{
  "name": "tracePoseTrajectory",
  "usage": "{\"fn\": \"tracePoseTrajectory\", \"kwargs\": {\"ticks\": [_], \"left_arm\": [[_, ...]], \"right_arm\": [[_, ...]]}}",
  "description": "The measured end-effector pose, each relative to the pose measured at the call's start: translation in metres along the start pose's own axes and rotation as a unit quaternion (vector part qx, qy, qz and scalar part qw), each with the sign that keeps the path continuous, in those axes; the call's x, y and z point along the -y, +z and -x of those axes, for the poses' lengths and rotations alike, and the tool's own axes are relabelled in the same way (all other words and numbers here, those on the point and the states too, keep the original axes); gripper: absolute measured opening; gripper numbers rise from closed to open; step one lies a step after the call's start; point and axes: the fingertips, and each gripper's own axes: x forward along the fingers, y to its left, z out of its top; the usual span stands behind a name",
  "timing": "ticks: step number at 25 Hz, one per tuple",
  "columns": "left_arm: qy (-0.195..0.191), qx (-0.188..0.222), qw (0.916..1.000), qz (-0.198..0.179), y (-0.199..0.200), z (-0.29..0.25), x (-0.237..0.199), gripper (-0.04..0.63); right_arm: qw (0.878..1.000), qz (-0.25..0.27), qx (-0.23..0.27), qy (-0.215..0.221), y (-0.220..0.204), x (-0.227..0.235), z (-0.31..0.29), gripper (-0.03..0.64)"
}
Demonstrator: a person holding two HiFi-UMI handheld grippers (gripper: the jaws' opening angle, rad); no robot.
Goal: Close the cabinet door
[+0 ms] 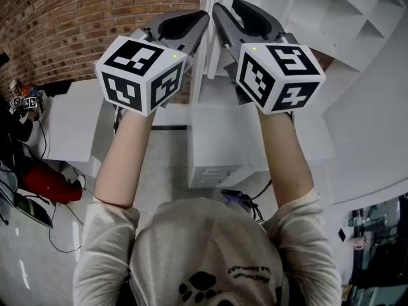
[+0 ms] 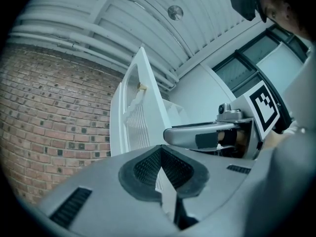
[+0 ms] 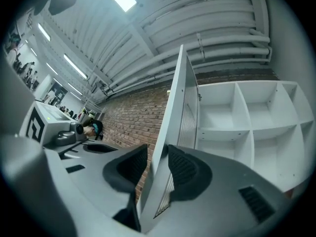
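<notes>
Both forearms (image 1: pixel 127 158) raised forward, side by side, at the free edge of the cabinet door (image 3: pixel 178 107). Right claw (image 3: pixel 157 164) wide open astride that edge; left claw (image 2: pixel 160 152) closed just beside it. Door stands open.

Only the shirt (image 1: pixel 205 244) bears print, too small and blurred to read.

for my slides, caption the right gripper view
Right gripper, jaws open, straddles the cabinet door edge; empty white shelves at right
</notes>
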Motion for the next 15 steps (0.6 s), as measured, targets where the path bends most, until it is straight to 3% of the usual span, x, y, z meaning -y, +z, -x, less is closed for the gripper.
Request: {"fn": "tracePoseTrajectory", "kwargs": {"ticks": [10,15], "left_arm": [[-0.016,0.0,0.9998,0.006,-0.008,-0.005,0.002,0.008],[-0.035,0.003,0.9993,0.01,-0.013,-0.009,0.005,0.008]], "right_arm": [[0.998,-0.009,-0.026,-0.053,-0.008,0.009,-0.01,0.15],[0.998,-0.002,-0.024,-0.057,-0.009,0.008,-0.009,0.149]]}}
